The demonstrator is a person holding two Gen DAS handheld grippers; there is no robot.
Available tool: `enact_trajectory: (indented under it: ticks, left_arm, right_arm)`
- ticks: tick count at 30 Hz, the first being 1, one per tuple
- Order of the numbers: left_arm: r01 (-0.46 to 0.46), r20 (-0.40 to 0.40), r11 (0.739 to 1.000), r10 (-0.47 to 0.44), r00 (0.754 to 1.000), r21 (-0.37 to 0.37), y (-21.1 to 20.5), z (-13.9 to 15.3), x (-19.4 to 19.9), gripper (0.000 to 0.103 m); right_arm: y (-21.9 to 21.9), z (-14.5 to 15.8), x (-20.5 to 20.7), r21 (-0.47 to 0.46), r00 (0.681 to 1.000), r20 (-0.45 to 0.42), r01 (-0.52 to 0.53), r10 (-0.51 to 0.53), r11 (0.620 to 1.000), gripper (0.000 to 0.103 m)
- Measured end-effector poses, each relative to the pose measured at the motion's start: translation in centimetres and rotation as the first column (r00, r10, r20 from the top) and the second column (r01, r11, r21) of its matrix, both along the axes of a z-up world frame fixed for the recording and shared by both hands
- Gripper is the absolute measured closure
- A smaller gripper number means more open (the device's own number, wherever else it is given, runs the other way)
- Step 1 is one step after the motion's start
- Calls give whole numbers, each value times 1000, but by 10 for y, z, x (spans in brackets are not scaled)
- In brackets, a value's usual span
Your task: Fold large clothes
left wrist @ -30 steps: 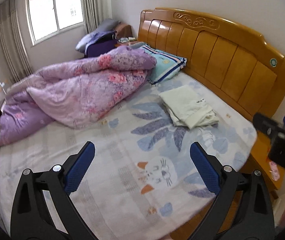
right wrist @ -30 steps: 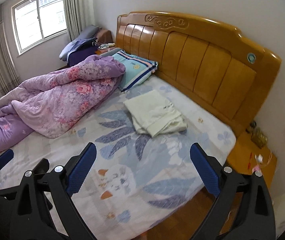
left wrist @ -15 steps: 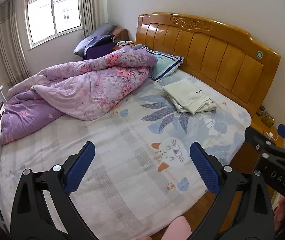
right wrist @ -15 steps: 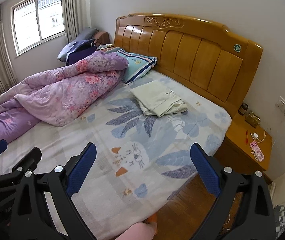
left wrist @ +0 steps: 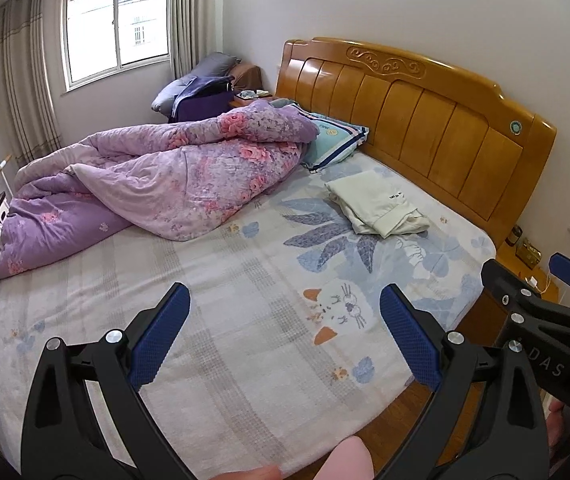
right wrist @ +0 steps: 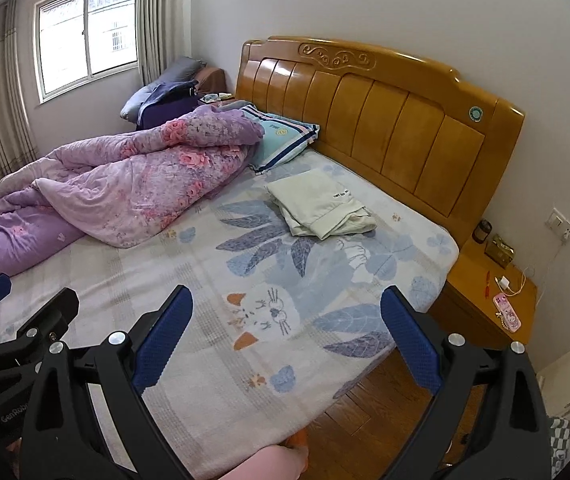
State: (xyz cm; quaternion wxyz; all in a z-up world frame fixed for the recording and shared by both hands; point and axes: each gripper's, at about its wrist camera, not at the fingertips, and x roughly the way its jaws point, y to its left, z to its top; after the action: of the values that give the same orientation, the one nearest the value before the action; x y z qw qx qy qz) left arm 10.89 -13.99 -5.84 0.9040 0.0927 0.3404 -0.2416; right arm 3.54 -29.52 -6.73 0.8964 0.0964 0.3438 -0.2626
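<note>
- Two grippers hang above the near edge of the bed (left wrist: 221, 292), both with jaws spread wide and nothing between them; the left gripper (left wrist: 285, 336) is at the left, the right gripper (right wrist: 287, 336) just beside it on the right
- At far left of the bed a purple quilt (left wrist: 157, 184) lies bunched up, well apart from both grippers; a striped pillow (left wrist: 337, 142) sits against the headboard (left wrist: 425, 120)
- Right of the pillow, near the headboard, lies the garment (left wrist: 377, 208): pale cream cloth, already in a rough rectangle of several layers, with a small dark print on top
- Its right end (right wrist: 345, 224) looks loose, with rounded, uneven layers that spill past the stack
- Judging by the look, it is light, soft and limp, and will sag and slide layer over layer if lifted by one point
- I would pinch it at two corners of one edge, one gripper each, low against the sheet so the pads catch every layer or only the top one, as wanted
- The sheet is soft too, so a deep pinch may grab it along with the cloth
- At far right a nightstand (right wrist: 481, 276) holds a phone (right wrist: 507, 312) and a cable, clear of the work
</note>
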Motion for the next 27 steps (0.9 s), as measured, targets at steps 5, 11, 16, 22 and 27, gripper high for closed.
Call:
enact_trajectory:
  ticks: [5,11,16,22,27]
  left_arm:
    - [7,-6,1000,-7,1000,0,4,0,-1,7]
    - [19,-6,1000,-19,1000,-4,10,3,-6,7]
    - [33,-2,999,-33,999,-8,11,6,-10,7]
    - [34,-1,999,-34,999,-10,18,11,-16,7]
    - [27,6,1000,-27,1000,-5,23,15,-15,7]
  right_arm:
    - [1,3,3,-12,1000,-5,2,-2,1000,11]
    - [4,6,-2,-27,1000,3,2,-2,1000,11]
    - [4,12,-6,-19,1000,12,5,-4,1000,11]
    - [4,15,-8,-16,1000,20,-4,5,1000,11]
    - [6,20,-4,-28,1000,21,-20,21,999,11]
